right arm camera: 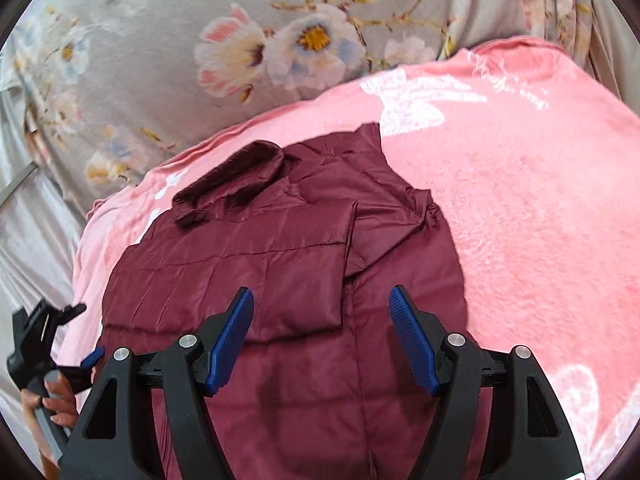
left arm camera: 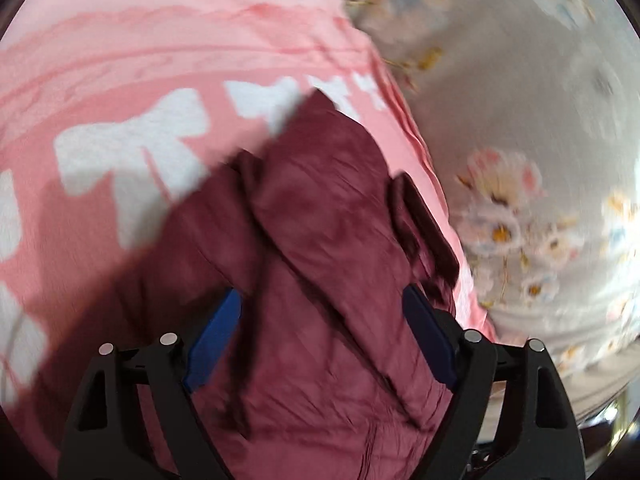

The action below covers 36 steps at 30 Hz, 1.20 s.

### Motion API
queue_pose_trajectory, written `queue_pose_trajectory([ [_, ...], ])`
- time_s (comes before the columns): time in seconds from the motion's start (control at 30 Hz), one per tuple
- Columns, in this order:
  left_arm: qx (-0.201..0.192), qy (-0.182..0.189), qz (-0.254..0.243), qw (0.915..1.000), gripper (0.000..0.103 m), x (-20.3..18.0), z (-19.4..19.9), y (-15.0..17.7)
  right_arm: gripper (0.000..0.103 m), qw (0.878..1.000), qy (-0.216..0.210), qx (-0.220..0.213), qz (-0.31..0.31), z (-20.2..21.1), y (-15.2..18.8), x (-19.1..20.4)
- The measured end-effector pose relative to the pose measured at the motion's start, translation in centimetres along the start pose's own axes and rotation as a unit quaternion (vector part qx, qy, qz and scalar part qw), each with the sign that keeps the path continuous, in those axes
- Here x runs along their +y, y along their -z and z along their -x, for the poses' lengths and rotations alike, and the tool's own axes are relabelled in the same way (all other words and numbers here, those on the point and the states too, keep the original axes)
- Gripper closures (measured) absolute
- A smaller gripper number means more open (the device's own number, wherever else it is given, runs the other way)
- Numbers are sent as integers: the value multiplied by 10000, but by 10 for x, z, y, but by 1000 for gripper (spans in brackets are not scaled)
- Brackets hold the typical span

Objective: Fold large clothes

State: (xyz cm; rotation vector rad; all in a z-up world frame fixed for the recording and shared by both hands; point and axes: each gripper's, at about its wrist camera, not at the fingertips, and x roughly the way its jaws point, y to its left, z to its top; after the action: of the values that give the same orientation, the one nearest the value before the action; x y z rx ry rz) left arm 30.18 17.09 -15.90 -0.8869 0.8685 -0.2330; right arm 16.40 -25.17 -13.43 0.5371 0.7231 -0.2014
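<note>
A: Where's the garment?

B: Dark maroon quilted puffer jacket [right arm camera: 280, 264], partly folded, lying on a pink fleece blanket with white bow prints [right arm camera: 540, 208]. One panel is folded across the front, and the dark collar bunches at the far end. The near hem is cut off by the bottom edge in both views.

A: Left wrist view?

B: Blurry. The jacket [left arm camera: 320, 280] fills the middle, with cloth heaped up between the blue pads. Left gripper [left arm camera: 322, 324] jaws stand wide; the maroon fabric lies between them and hides part of each pad. Whether the pads touch the cloth, cannot tell.

A: Right side?

B: Right gripper [right arm camera: 322, 328] hangs over the jacket's lower part, jaws wide, nothing pinched. Ribbed blue pads are clear of the fabric as far as I can see.

A: Is the left gripper visible from the right camera?

B: Yes, at the lower left edge [right arm camera: 86, 354], only partly in frame, with the person's hand [right arm camera: 52, 404] on its handle. Jaws can't be read from there.

A: Any writing?

B: White cursive script on the blanket near the far right corner, too small and smeared to read. No labels seen on the jacket.

A: Around it?

B: Grey floral bedsheet with white, pink and blue flowers [right arm camera: 240, 48] under the blanket; same sheet [left arm camera: 520, 140] in the left view, motion-blurred.
</note>
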Motion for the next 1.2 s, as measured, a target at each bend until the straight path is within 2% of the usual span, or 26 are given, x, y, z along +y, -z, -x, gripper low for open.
queue_pose_trajectory([
  [0.1,51,137,274,9995,30,15,-8,-15,36,9998,-30,193,-51,-18,-2,3],
  [0.2,87,299,480,9984,35,22,-18,-25,65,9994,-26,352,69,-32,-2,13],
  [0.27,66,380,553,9977,42,23,-22,-32,90,9993,-48,333,179,-33,-4,21],
  [0.33,34,420,633,9971,50,24,-26,-40,98,9991,-164,246,318,-30,-11,30],
  [0.4,26,403,696,9968,59,22,-30,-49,99,9981,-283,9,541,-18,-22,45],
  [0.63,-121,309,815,9961,66,21,-32,-66,101,9861,-1074,-902,890,44,-79,82],
  [0.67,-135,263,792,9964,71,20,-33,-67,101,9846,-1128,-989,899,50,-84,83],
  [0.77,-141,39,590,9982,95,14,-37,-69,101,9835,-1132,-1101,878,57,-96,78],
  [0.87,-401,-78,347,9986,102,6,-25,-66,101,9900,-851,-801,788,32,-83,57],
  [0.97,-809,-169,24,9966,103,-2,2,-60,101,9950,-584,-311,745,-4,-58,36],
  [1.07,-798,-505,-265,9952,103,-2,4,-57,101,9968,-357,181,696,-37,-29,19],
  [1.2,-725,-968,-559,9911,103,0,-5,-52,101,9959,-157,514,734,-58,-3,9],
])
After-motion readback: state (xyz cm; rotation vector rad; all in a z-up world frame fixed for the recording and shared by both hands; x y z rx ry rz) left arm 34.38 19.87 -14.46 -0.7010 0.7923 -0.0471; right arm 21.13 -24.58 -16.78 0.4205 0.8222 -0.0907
